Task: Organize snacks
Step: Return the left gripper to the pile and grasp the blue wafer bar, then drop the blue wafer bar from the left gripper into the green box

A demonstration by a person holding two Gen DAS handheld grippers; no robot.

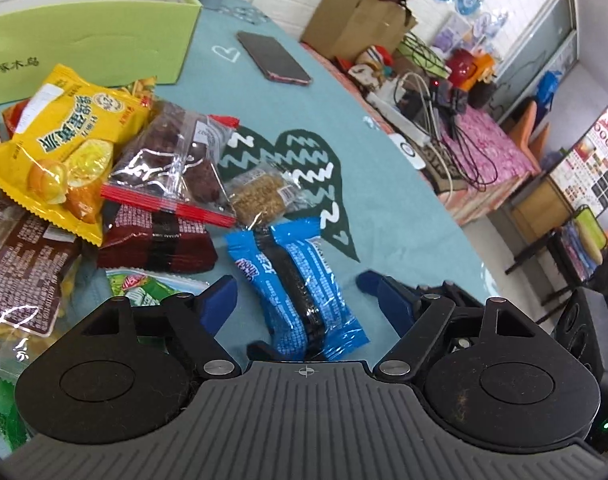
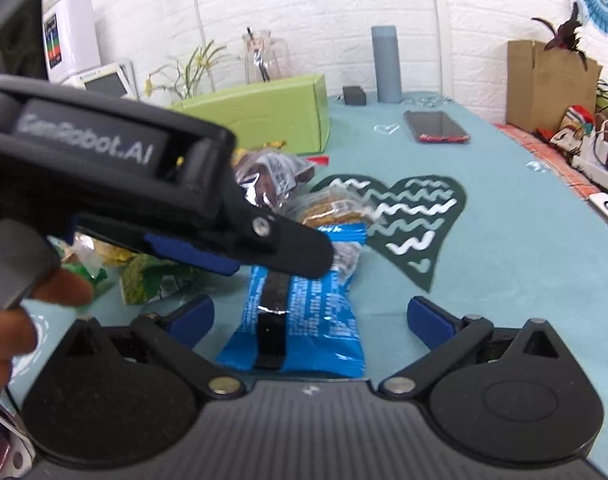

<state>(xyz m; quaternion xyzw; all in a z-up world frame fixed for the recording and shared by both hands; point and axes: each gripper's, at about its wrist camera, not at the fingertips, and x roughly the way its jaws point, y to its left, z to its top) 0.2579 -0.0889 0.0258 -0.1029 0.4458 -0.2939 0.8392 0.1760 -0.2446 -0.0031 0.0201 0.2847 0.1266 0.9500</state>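
Blue cookie packet, glossy wrapper with a dark band down its middle and crimped ends, lying flat on the teal tablecloth near the table's front edge, beside the snack pile. Left gripper and right gripper: both spread wide, straddling the packet, pads clear of it.

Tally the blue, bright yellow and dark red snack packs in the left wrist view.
Blue pack: 1
Bright yellow pack: 1
Dark red pack: 1
Total: 3
Other packs in the pile have different colours or are partly hidden, so they are not counted.
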